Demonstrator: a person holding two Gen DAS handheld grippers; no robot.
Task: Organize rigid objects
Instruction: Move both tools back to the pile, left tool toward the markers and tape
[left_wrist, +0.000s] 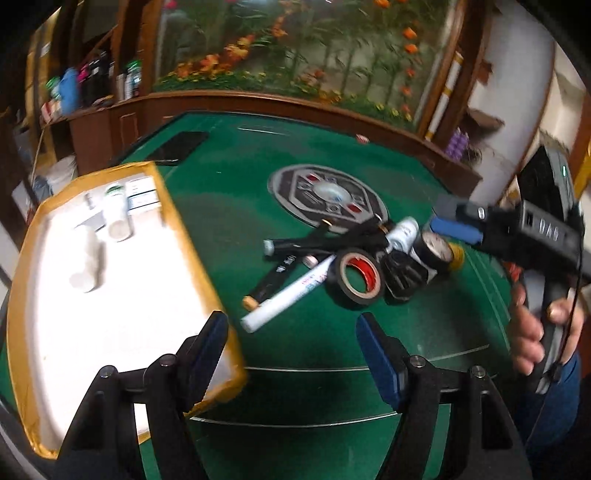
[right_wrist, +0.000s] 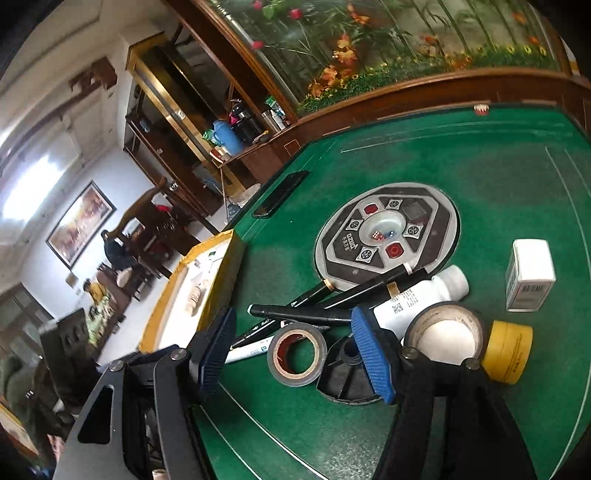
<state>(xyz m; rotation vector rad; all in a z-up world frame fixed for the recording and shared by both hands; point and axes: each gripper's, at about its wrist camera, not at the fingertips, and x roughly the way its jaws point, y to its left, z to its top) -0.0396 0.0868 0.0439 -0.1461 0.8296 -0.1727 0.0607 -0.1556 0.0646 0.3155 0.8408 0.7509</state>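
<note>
The yellow-rimmed tray (left_wrist: 192, 236) overhangs the tabletop's (left_wrist: 314, 332) left edge. The left tool (left_wrist: 291, 354) hovers released over bare green felt. The clutter pile (left_wrist: 351, 262) sits centre; the right tool (right_wrist: 295, 350), unclenched, hangs above the tape roll (right_wrist: 297, 354).

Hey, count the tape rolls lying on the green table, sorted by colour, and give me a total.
Dark grey roll with red core: 1
Black roll with pale inside: 1
Yellow roll: 1
Total: 3
</note>
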